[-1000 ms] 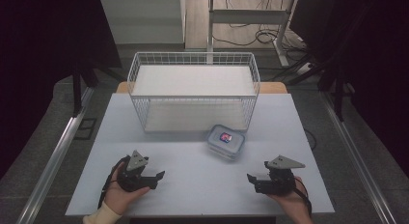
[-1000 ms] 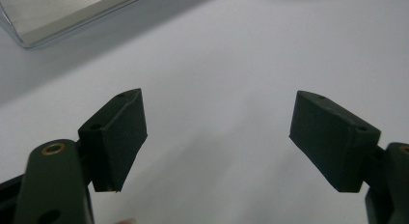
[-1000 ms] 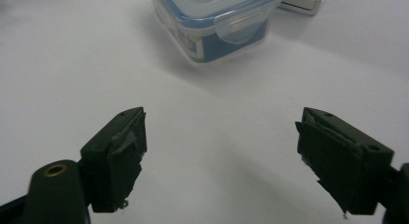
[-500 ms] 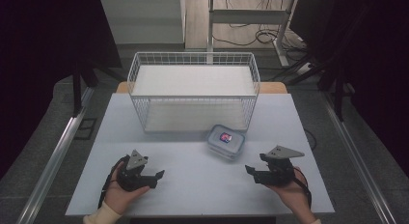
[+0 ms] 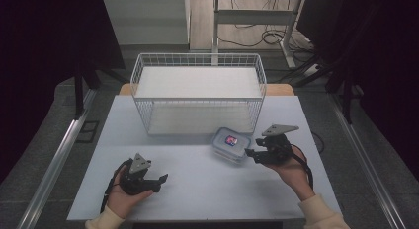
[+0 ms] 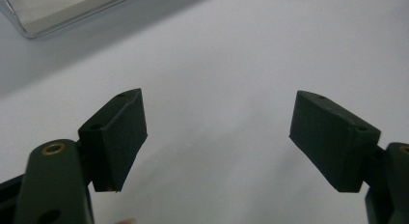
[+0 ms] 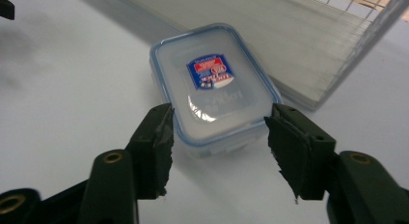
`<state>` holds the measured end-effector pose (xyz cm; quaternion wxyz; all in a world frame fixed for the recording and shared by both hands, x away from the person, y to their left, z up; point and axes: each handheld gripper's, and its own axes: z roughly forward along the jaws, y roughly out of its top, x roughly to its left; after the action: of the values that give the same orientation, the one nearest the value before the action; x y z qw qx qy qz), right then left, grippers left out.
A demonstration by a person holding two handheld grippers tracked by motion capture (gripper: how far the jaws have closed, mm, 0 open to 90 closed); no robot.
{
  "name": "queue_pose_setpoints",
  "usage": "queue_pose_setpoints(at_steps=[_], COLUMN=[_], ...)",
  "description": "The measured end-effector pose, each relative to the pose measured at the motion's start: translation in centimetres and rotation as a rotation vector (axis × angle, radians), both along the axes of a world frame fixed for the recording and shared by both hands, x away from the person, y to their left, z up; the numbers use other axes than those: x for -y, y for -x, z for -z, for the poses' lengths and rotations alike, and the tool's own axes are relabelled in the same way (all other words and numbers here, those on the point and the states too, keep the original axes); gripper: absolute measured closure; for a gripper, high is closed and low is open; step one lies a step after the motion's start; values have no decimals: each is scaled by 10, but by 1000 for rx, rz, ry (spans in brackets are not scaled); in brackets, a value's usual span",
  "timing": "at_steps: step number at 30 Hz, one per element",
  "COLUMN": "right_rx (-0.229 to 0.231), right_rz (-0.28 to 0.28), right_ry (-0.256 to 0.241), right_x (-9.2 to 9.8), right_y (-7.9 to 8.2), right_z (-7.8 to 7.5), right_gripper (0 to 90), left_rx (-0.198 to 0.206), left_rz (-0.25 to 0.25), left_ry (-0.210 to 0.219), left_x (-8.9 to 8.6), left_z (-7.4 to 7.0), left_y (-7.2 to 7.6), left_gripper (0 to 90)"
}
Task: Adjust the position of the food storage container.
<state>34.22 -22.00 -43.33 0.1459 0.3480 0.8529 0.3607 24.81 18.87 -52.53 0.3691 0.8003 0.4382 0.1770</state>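
A small clear plastic food container with a blue-rimmed lid and a red-and-blue label lies flat on the pale grey bench, a little toward 3 o'clock from the bench's middle in the high view. It sits just in front of the white wire basket, near the basket's corner at 5 o'clock, and close to its front wall; whether it touches the wire I cannot tell.

The right gripper is held in the person's right hand at the container's 3 o'clock side, its jaws pointing toward 9 o'clock at the box. In the right gripper view the right gripper stands wide, its two black jaws spread either side of the near end of the container, one jaw at 8 o'clock and the other at 4 o'clock of the lid. The jaws are level with the near edge and have not closed on it; a gap shows on both sides.

The left gripper rests low over the bench at about 7 o'clock from the container, well apart from it, held in the person's left hand. In the left gripper view the left gripper is spread wide with bare bench between its jaws, and an edge of the basket shows at 11 o'clock.
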Motion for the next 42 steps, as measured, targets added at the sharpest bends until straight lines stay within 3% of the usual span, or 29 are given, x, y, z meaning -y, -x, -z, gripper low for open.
queue_pose_setpoints(at_steps=[8,9,10,16,20,26,33,39,42], right_rx=[-69,-65,-65,-82,-51,6,48,76,80], right_rz=[-37,-42,-42,-63,-69,-95,-96,-156,-178], right_ry=[67,101,101,213,276,391,455,532,541], right_x=[-21,-26,-26,-39,-49,-70,-79,-90,-92], right_y=[-35,-43,-43,-66,-77,-89,-96,-100,-99], right_z=[-3,-2,-2,5,8,20,29,31,30], right_gripper=[535,580,580,782,889,893,894,895,895], left_rx=[-4,-4,-5,-3,-5,-3,-3,-1,1], left_rz=[-7,-8,-7,-5,-4,0,4,4,3], left_ry=[0,-1,-1,2,1,2,3,3,5], left_x=[0,0,0,-1,-2,-1,-2,-1,-2], left_z=[1,1,1,0,0,0,0,0,-1], left_y=[-1,-1,-1,-1,-1,-1,-1,-1,0], left_gripper=[203,203,203,203,203,203,204,204,205])
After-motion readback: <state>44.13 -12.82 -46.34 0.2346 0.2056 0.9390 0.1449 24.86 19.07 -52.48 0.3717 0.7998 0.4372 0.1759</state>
